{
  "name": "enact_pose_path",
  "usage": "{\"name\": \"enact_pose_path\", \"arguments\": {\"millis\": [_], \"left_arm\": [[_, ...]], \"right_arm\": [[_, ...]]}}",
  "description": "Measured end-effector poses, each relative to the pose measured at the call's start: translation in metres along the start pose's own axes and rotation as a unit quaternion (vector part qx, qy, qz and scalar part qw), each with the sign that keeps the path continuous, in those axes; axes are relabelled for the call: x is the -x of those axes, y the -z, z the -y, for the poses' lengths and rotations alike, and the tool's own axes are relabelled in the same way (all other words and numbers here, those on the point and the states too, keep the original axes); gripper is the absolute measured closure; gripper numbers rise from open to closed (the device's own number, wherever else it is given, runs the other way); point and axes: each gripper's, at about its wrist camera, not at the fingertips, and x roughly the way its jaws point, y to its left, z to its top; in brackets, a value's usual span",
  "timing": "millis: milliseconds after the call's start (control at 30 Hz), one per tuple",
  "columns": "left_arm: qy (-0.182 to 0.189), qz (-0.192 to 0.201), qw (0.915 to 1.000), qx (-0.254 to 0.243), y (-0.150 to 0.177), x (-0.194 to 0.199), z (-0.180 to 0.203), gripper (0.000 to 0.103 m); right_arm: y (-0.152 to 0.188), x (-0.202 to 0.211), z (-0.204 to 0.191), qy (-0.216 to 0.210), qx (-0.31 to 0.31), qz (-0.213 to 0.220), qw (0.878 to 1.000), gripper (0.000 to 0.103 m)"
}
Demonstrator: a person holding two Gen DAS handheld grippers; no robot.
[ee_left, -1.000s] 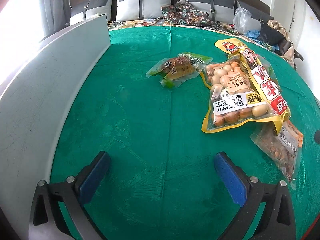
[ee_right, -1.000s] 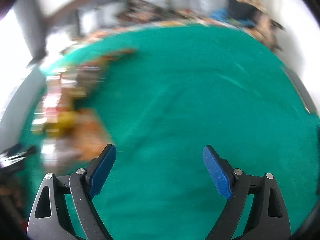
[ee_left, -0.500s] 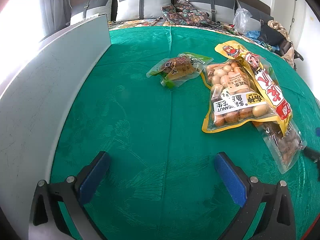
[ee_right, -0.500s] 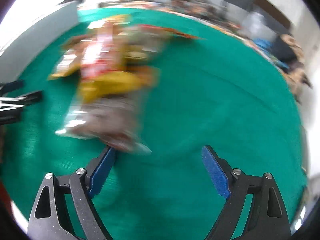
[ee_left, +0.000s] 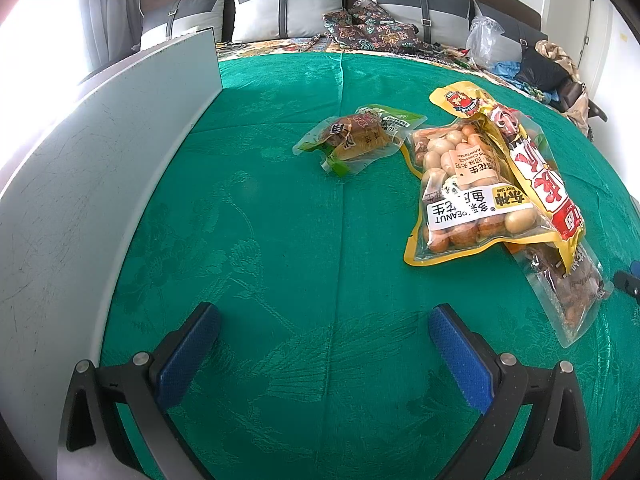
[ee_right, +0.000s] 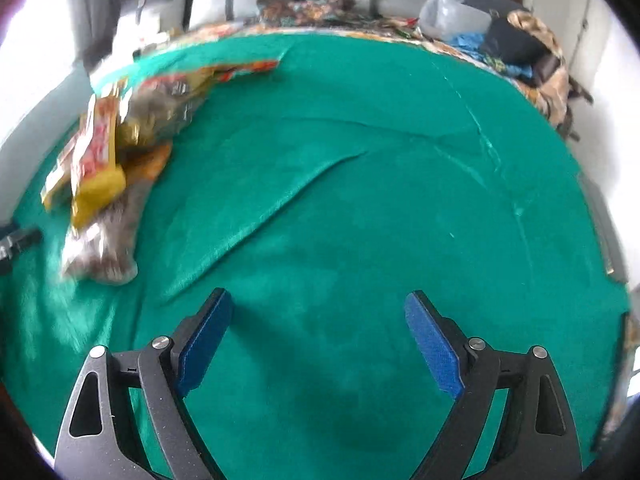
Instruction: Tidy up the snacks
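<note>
Snack packs lie on a green cloth (ee_left: 280, 240). In the left wrist view a small green-edged pack (ee_left: 358, 138) sits mid-table. To its right a yellow-edged peanut bag (ee_left: 468, 196) overlaps a red-and-yellow bag (ee_left: 536, 168), and a clear bag of brown snacks (ee_left: 568, 292) pokes out below them. My left gripper (ee_left: 324, 344) is open over bare cloth, well short of the packs. In the blurred right wrist view the same pile (ee_right: 112, 160) lies at the far left. My right gripper (ee_right: 320, 332) is open and holds nothing.
A grey board (ee_left: 80, 184) stands along the table's left edge. Behind the table are grey sofa cushions (ee_left: 288, 8), patterned fabric, a plastic bag (ee_left: 484, 40) and dark clothes (ee_left: 552, 72). A fold creases the cloth (ee_right: 280, 200) ahead of my right gripper.
The clear brown-snack bag has slid out from under the pile toward the table's right front. My right gripper has swung about, so the pile now sits far left. The left gripper is still.
</note>
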Motion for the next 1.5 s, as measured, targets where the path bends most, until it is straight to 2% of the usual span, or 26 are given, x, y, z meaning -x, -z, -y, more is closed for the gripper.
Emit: {"name": "enact_pose_path", "arguments": {"millis": [133,267,333,367,500,567,700,800,833,933,1067,1200,1300,1367,1467,1500], "left_arm": [[-0.001,0.000,1.0000,-0.001,0.000,0.000,0.000,0.000],[0.004,-0.012,0.9998,-0.015,-0.003,-0.002,0.002,0.000],[0.025,-0.063,0.9965,-0.050,-0.019,-0.008,0.003,0.001],[0.024,-0.072,0.9951,-0.063,-0.030,-0.008,0.003,0.002],[0.026,-0.040,0.9948,-0.090,-0.090,0.000,0.000,0.002],[0.043,-0.064,0.9925,-0.095,-0.116,-0.014,0.002,0.002],[0.024,-0.100,0.9802,-0.169,-0.142,-0.060,0.026,0.015],[0.035,-0.121,0.9732,-0.193,-0.145,-0.086,0.037,0.028],[0.054,-0.109,0.9763,-0.179,-0.147,-0.087,0.035,0.045],[0.096,-0.126,0.9813,-0.110,-0.155,-0.092,0.023,0.047],[0.085,-0.119,0.9836,-0.106,-0.130,-0.075,0.022,0.048],[0.057,-0.115,0.9910,-0.039,-0.083,-0.042,0.001,0.047],[0.058,-0.112,0.9919,-0.018,-0.038,-0.011,-0.007,0.047],[0.058,-0.101,0.9931,-0.020,-0.014,0.005,-0.008,0.046],[0.038,-0.068,0.9964,-0.033,0.010,0.016,-0.006,0.043],[0.031,-0.058,0.9970,-0.039,0.014,0.018,-0.003,0.038]], "right_arm": [[0.004,0.000,0.003,0.005,-0.013,0.029,0.999,0.011],[0.006,0.001,-0.002,0.005,-0.013,0.034,0.999,0.011],[0.006,0.001,-0.002,0.005,-0.012,0.034,0.999,0.011],[0.006,0.001,-0.003,0.005,-0.012,0.034,0.999,0.010],[0.006,0.001,-0.002,0.004,-0.013,0.034,0.999,0.010],[0.006,0.001,-0.002,0.004,-0.013,0.034,0.999,0.010],[0.006,0.001,-0.002,0.004,-0.013,0.034,0.999,0.010],[0.006,0.001,-0.002,0.004,-0.013,0.034,0.999,0.010],[0.006,0.001,-0.002,0.004,-0.013,0.034,0.999,0.010],[0.006,0.001,-0.002,0.004,-0.013,0.034,0.999,0.010],[0.006,0.001,-0.002,0.004,-0.013,0.034,0.999,0.010],[0.006,0.000,0.000,0.004,-0.013,0.034,0.999,0.010],[0.006,0.000,0.000,0.004,-0.013,0.034,0.999,0.010],[0.006,0.000,0.000,0.004,-0.013,0.034,0.999,0.010],[0.006,0.000,0.000,0.004,-0.012,0.034,0.999,0.010],[0.006,0.000,0.000,0.004,-0.012,0.034,0.999,0.010]]}}
